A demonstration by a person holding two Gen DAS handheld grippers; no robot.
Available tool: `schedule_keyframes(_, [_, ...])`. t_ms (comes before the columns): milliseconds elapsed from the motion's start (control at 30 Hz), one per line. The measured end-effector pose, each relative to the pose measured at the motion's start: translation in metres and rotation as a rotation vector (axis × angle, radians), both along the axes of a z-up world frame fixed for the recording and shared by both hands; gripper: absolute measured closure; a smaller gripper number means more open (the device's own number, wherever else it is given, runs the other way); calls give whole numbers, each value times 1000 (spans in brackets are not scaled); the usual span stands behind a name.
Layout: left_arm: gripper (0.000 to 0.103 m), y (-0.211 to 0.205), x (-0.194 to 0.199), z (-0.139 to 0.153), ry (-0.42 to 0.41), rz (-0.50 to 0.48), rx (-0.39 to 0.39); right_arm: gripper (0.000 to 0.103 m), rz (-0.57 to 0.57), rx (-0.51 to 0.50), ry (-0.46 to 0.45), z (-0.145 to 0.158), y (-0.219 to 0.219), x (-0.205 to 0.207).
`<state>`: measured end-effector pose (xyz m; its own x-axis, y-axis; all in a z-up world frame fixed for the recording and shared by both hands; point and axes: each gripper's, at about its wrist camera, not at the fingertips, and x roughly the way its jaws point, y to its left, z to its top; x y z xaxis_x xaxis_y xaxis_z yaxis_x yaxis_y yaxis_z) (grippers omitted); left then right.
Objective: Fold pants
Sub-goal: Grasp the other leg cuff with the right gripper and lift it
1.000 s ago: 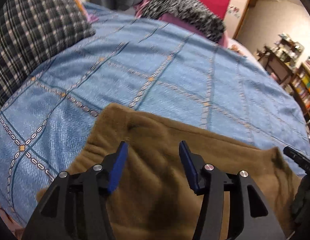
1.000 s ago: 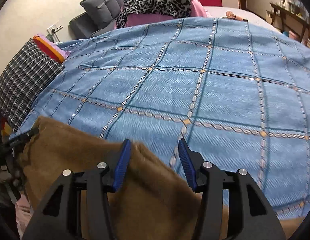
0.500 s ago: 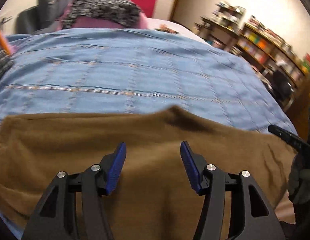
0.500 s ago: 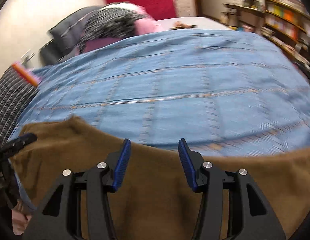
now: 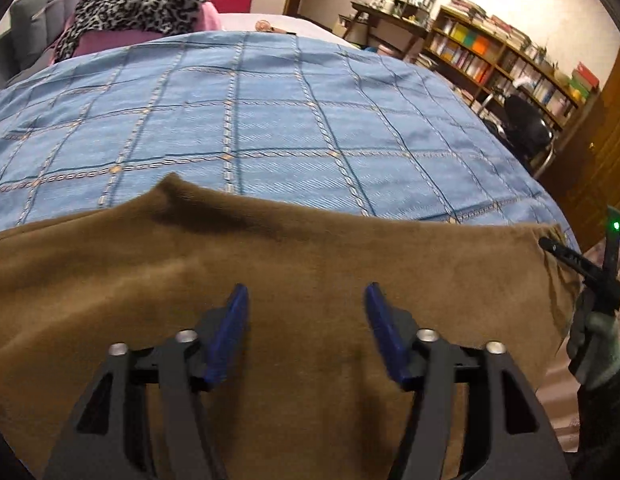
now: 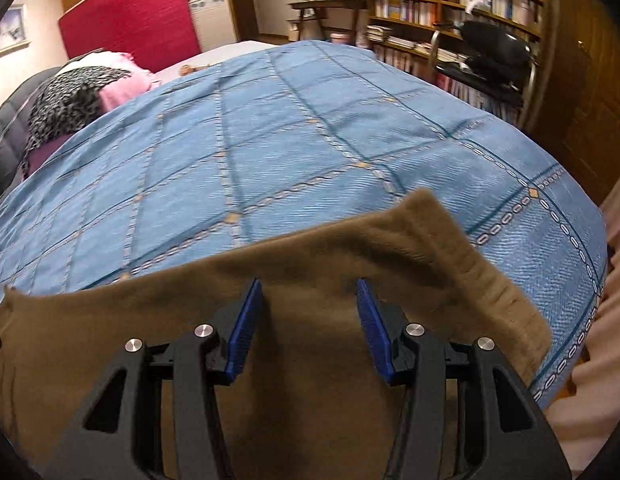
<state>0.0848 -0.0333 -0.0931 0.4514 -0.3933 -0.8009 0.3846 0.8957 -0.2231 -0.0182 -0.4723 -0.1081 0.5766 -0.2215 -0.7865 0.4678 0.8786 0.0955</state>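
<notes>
You are swinging both claws rightward along the brown pants [image 5: 294,264], lying flat on the bed [image 5: 270,120]. Left claw [image 5: 306,300] is widening, right claw [image 6: 310,292] half-open, both empty; next, pinch an edge to fold.

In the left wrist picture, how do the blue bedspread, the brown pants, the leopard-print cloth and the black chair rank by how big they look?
1. Blue bedspread and brown pants: similar; pants are nearer, so unsure.
2. Leopard-print cloth.
3. Black chair, smallest, but far away.
</notes>
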Motion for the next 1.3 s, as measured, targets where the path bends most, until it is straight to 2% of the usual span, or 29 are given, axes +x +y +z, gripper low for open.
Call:
schedule_keyframes(200, [34, -17, 1, -19, 9, -12, 42, 52, 9, 31, -4, -17, -26, 18])
schedule_keyframes(300, [32, -21, 2, -32, 6, -4, 58, 51, 31, 15, -14, -23, -27, 22])
schedule_keyframes(433, [31, -23, 1, -35, -13, 0, 73, 51, 30, 18, -31, -22, -25, 16])
schedule_keyframes(533, [31, -21, 1, -32, -8, 3, 73, 51, 21, 58, -96, -8, -25, -1])
schedule_keyframes(633, [30, -22, 0, -28, -2, 8, 63, 49, 11, 91, -196, 12, -25, -34])
schedule_keyframes(767, [30, -30, -3, -21, 3, -10, 37, 49, -64, 103, -241, 25, -38, -79])
schedule_keyframes(900, [30, -46, -10, -12, -12, -55, 20, 49, -152, 117, -242, 26, -50, -118])
schedule_keyframes(1100, [30, -70, -17, -8, -18, -121, 18, 49, -192, 259, -243, 1, -65, -140])
schedule_keyframes(1200, [30, -76, -21, -6, -24, -129, 19, 49, -213, 369, -260, -17, -74, -141])
schedule_keyframes(1300, [30, -77, -23, -6, -18, -123, 20, 49, -199, 408, -283, -23, -78, -134])
